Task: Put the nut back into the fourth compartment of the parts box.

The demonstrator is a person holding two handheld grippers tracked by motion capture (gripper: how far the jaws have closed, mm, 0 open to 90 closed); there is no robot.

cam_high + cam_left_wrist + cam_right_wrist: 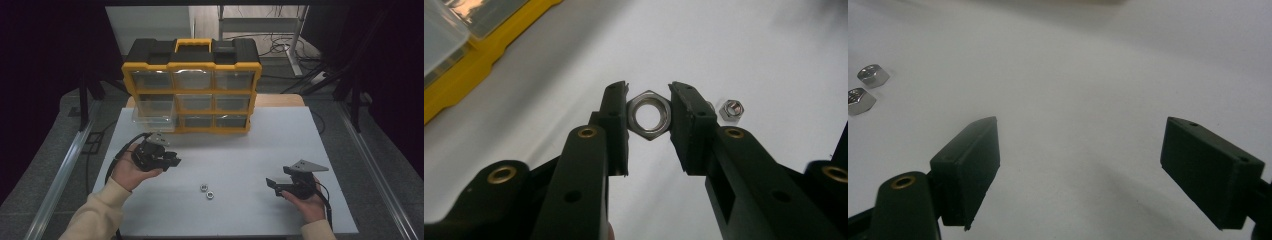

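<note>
Between my left gripper (pixel 649 112) pads sits a silver steel hex nut (pixel 649 114), clamped flat-to-flat, its bore facing the left gripper view's camera and the nut clear of the table. In the high view the left gripper (pixel 172 161) is at the left of the pale grey table (pixel 260 145), just in front of the yellow-and-black plastic drawer organiser (pixel 192 85). The organiser's clear plastic drawer (pixel 154 115) in the left column is pulled out, above and behind my left hand (pixel 129 172).

Two more silver hex nuts (pixel 206 191) lie on the table near the front centre, just beside each other, between the two grippers. In the right gripper view they show at the far left (pixel 865 87).

My right gripper (pixel 1080 165) has its jaws wide, nothing between them, bare table under. In the high view it (pixel 272 185) is at the front right, held in my right hand (pixel 307 202), pointing left toward the nuts.
</note>
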